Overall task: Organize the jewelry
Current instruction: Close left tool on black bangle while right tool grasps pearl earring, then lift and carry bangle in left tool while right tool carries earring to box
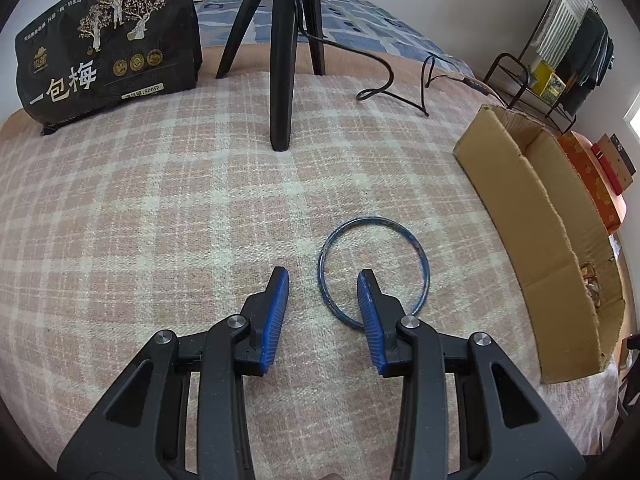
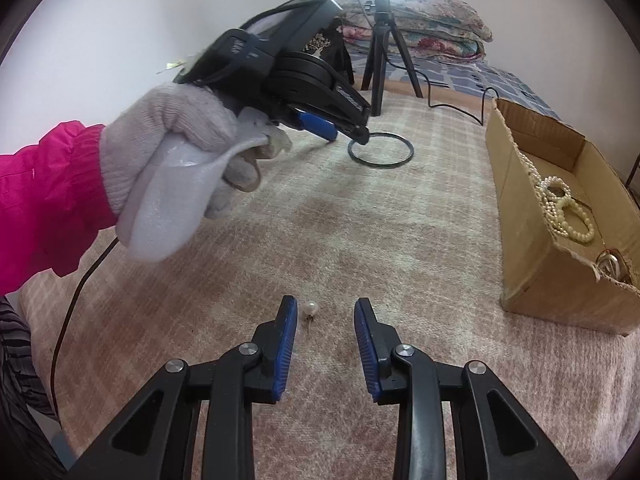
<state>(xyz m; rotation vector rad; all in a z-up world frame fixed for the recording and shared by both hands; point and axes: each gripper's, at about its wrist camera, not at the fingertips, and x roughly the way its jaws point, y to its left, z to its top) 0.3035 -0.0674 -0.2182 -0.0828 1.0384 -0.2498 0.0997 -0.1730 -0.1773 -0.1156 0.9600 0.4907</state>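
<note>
Left gripper (image 1: pixel 323 278): jaws spread wide, gripping nothing, straddling the near-left arc of the blue bangle (image 1: pixel 374 272), one finger outside the ring and the other inside it; bangle flat on the pink plaid blanket (image 1: pixel 160 208). Contact between fingers and bangle not determinable.

Right gripper (image 2: pixel 326 308): jaws likewise wide apart and empty, poised over a pearl earring (image 2: pixel 310 309) lying just beside the inner face of its left finger, at 9 o'clock within the gap.

Cardboard box (image 2: pixel 532 248): open-topped, at 2 o'clock from the right gripper, resting on the blanket. Contents: coiled strands of pearl necklace (image 2: pixel 560 204) against the near wall; a gold-toned metallic piece (image 2: pixel 612 266) in the near corner, type not determinable.

Gloved hand (image 2: pixel 176 152): white knit glove with pink sleeve, holding the left gripper's handle, at 10 o'clock in the right wrist view.

Background: black tripod (image 1: pixel 280 52) at 12 o'clock in the left wrist view, black printed bag (image 1: pixel 108 40) at 10 o'clock.
</note>
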